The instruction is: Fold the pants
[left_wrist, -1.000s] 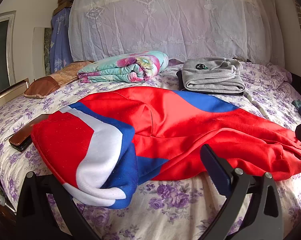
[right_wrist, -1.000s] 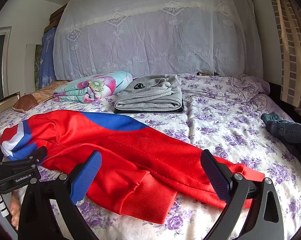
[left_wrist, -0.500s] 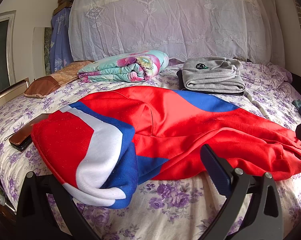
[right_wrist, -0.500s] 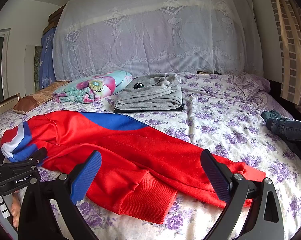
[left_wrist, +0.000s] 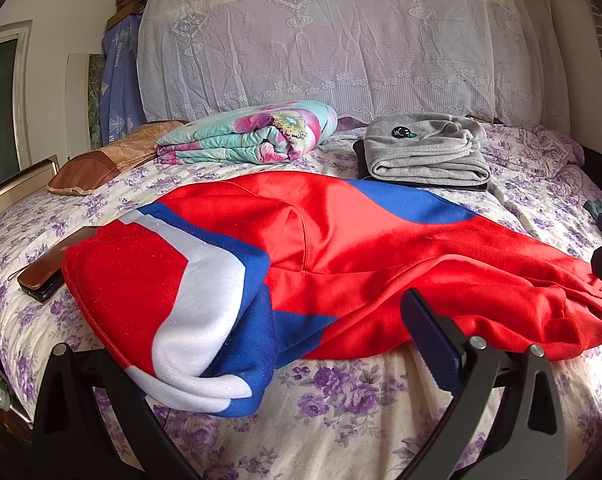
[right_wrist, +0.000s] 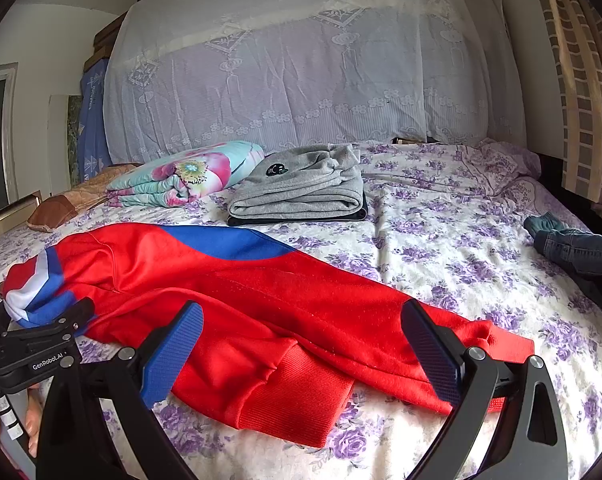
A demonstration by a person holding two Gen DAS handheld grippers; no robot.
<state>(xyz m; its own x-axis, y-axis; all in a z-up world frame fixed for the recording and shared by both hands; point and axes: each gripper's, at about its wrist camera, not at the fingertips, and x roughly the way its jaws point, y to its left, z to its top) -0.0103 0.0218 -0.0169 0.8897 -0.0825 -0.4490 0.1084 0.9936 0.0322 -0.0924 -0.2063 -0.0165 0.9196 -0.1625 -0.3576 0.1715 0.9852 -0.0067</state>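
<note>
1. The right gripper [right_wrist: 301,356] hangs low over the near edge of the bed, its jaws spread wide with nothing between them; the blue-padded fingers [right_wrist: 173,352] frame the cuffed ends of the legs.
2. The left gripper [left_wrist: 261,360] is spread too: its right finger stands clear, while its left finger is hidden behind the waist end of the garment, so I cannot tell whether it touches the cloth.
3. The left gripper also shows at the left edge of the right wrist view, a black body held by a person's hand [right_wrist: 29,420] low in the corner.
4. The red pants [right_wrist: 261,300] lie stretched across the bed [right_wrist: 441,248], unfolded, waist to the left and ribbed cuffs to the right, one leg lying partly over the other.
5. The waist end carries blue and white bands [left_wrist: 205,308] and hangs slightly over the mattress edge.
6. Just beside the waist, a brown phone case [left_wrist: 45,272] rests on the floral sheet.
7. Further back sit a folded grey garment [left_wrist: 425,152] on something dark, and a rolled floral quilt [left_wrist: 249,136] to its left.
8. A brown pillow [left_wrist: 101,160] lies at the far left, and a lace cloth [left_wrist: 341,40] covers the headboard.
9. A jeans-clad leg with a sock [right_wrist: 573,240] rests at the right edge of the bed.
</note>
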